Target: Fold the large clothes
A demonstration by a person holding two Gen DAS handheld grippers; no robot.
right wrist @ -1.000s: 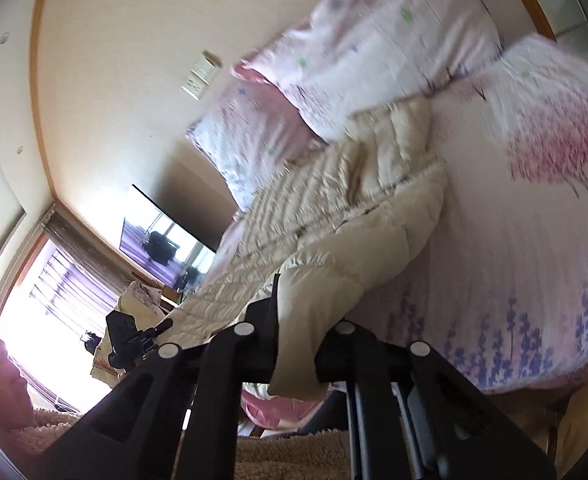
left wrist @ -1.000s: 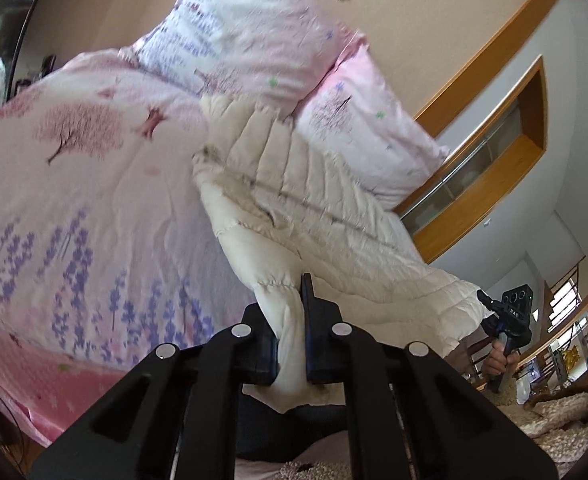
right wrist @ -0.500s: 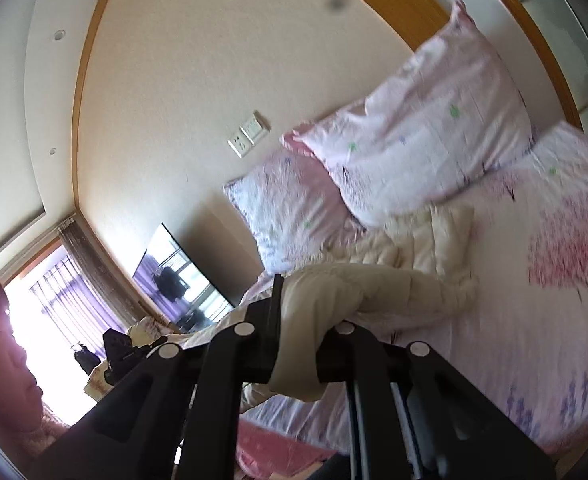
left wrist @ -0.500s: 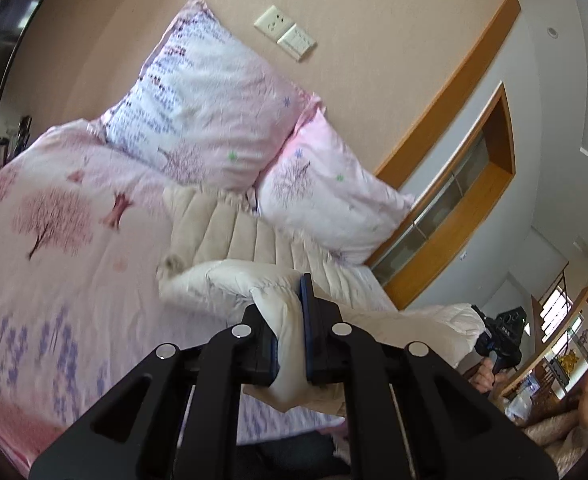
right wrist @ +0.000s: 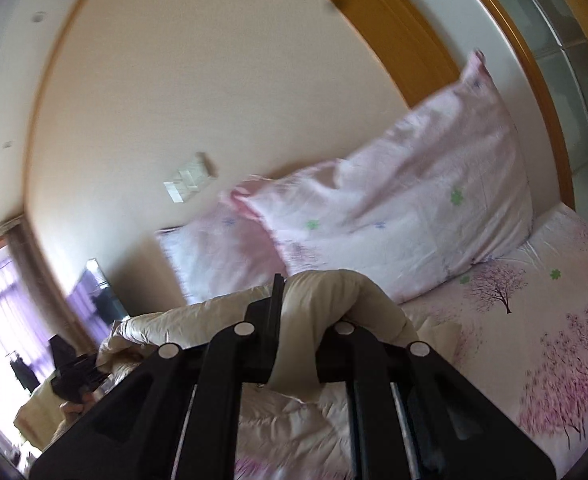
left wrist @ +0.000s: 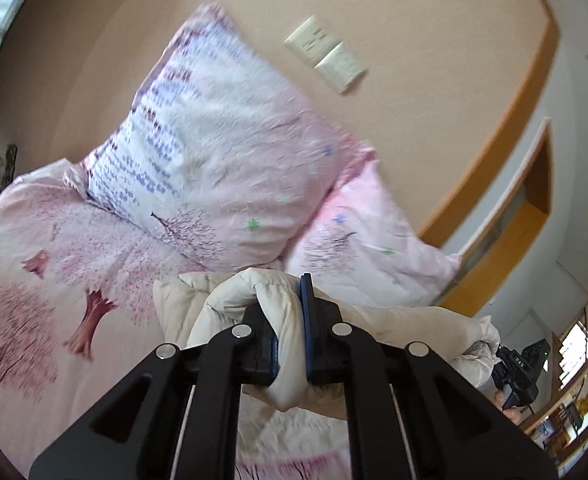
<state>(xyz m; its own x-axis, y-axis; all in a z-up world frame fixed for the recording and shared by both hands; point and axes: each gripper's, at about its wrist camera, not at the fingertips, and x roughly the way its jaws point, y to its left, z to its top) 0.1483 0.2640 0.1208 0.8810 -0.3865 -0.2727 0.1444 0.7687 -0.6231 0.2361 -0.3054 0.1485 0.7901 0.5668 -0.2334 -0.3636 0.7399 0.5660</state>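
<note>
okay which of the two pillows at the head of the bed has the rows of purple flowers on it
The bigger white pillow, leaning on the wall under the switch plate. The pinker pillow beside it, nearer the wooden trim, shows only scattered blossoms and a small tree.

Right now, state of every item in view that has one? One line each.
left gripper: shut on cream padded jacket
right gripper: shut on the jacket's edge
cream padded jacket: bunched, lifted at both pinched edges, rest lying on the bed
large pillow: propped against the wall
pink pillow: leaning beside it
bedspread: spread flat, wrinkled
</note>
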